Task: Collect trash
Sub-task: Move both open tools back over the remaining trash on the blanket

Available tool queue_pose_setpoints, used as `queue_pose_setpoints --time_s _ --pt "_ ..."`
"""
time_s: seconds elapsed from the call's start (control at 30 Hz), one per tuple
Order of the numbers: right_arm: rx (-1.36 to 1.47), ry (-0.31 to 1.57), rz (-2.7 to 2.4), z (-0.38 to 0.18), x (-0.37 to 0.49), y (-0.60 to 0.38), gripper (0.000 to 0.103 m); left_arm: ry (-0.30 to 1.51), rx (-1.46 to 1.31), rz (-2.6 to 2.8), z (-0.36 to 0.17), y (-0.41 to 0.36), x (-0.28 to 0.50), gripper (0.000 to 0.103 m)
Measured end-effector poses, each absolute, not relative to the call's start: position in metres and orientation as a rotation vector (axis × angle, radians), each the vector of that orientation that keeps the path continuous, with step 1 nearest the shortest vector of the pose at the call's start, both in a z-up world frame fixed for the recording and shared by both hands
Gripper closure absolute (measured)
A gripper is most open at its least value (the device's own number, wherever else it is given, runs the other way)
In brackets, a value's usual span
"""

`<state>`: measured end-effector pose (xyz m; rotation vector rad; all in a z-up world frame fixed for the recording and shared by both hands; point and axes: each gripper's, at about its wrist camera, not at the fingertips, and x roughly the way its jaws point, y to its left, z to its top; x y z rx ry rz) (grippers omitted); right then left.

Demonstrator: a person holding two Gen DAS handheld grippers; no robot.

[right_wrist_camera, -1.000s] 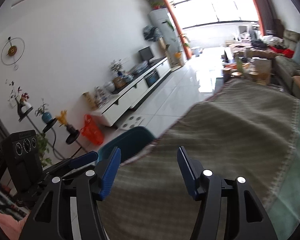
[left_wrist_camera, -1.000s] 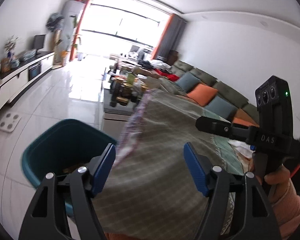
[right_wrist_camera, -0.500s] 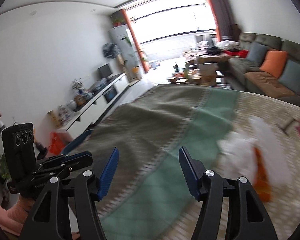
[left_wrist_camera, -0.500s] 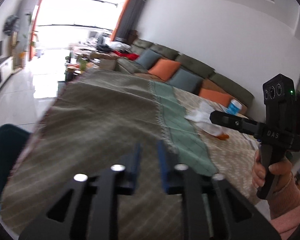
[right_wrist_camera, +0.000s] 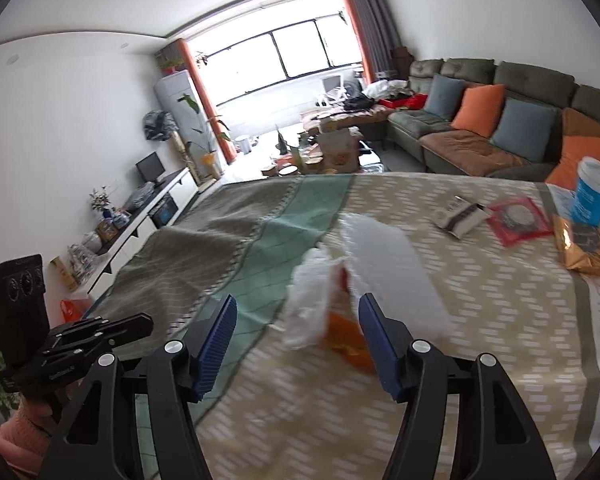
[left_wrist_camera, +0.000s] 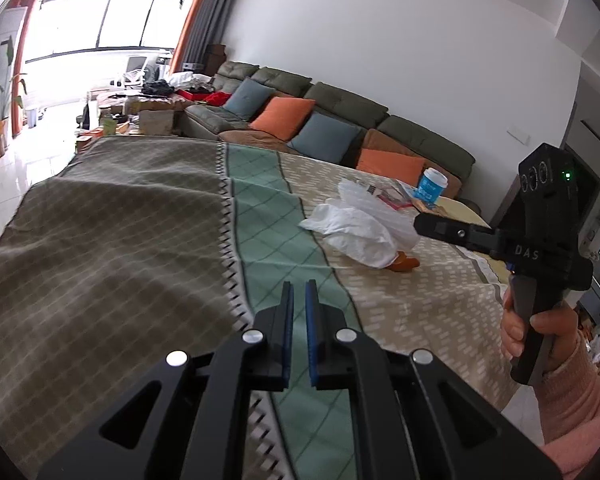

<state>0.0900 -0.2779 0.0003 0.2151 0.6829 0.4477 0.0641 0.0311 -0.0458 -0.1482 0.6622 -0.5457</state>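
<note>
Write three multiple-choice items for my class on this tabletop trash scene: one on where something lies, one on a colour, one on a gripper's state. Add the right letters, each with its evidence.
1. Where does the white plastic bag lie?
A. on the patterned tablecloth
B. on the sofa
C. on the floor

2. What colour is the body of the paper cup with the white lid?
A. red
B. blue
C. green

3. How does the left hand-held gripper stand?
A. wide open
B. shut on the bag
C. shut, with nothing between its pads

Answers:
1. A, since the bag rests crumpled on the cloth, ahead of the right hand-held gripper, whose jaws are opening with nothing pressed between them.
2. B, since its wall is blue under a white lid.
3. C, since its blue pads stand nearly together over bare cloth, and the bag lies farther off.
</note>
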Motion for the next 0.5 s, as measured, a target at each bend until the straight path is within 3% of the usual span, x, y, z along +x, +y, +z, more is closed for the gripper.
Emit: queue_pose_setpoints --time_s 0.4,0.5 --pt "0.231 0.741 0.364 -0.020 0.106 -0.304 0.036 0.733 -0.129 -0.616 -0.051 -0.011 0.093 0.095" --pt "0.238 0.742 0.356 -0.022 0.109 -0.310 0.036 0.760 -0.132 -0.632 -0.054 -0.021 0.101 0.090"
